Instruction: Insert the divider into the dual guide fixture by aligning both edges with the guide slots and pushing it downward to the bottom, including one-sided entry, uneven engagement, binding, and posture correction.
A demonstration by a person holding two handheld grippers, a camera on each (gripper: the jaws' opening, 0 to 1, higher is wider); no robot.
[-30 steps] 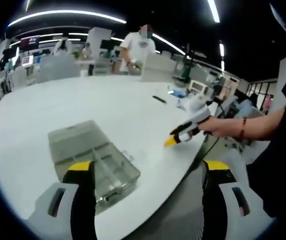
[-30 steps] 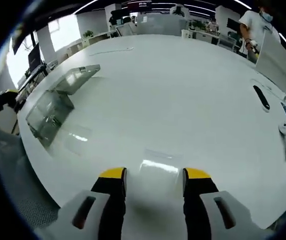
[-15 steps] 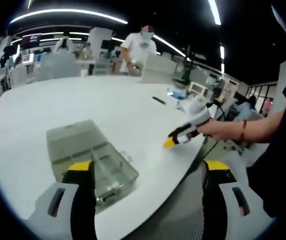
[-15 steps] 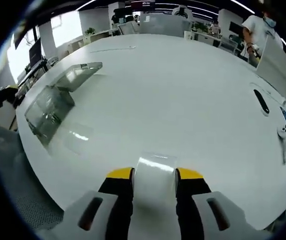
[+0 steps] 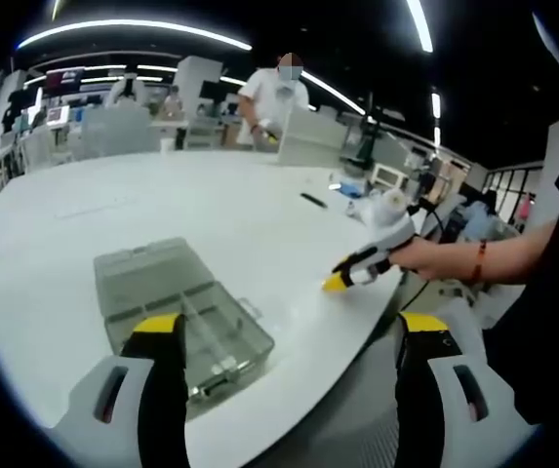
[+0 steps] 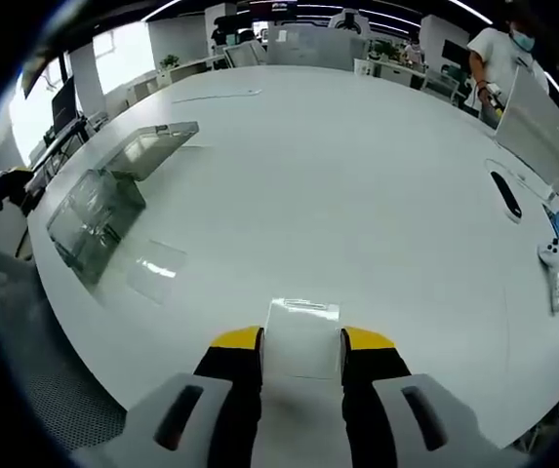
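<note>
My right gripper (image 6: 301, 343) pinches the clear divider (image 6: 301, 336), my left gripper (image 5: 289, 327) gapes empty; slick plastic could slip when lifted.

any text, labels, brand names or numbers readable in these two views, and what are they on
None can be read.
Clear plastic box: no label or print visible.
Clear divider between the right gripper jaws: blank.
Left gripper: yellow tips, no lettering visible.
Dark screen or sign far back in the left gripper view: too small and blurred to read.
</note>
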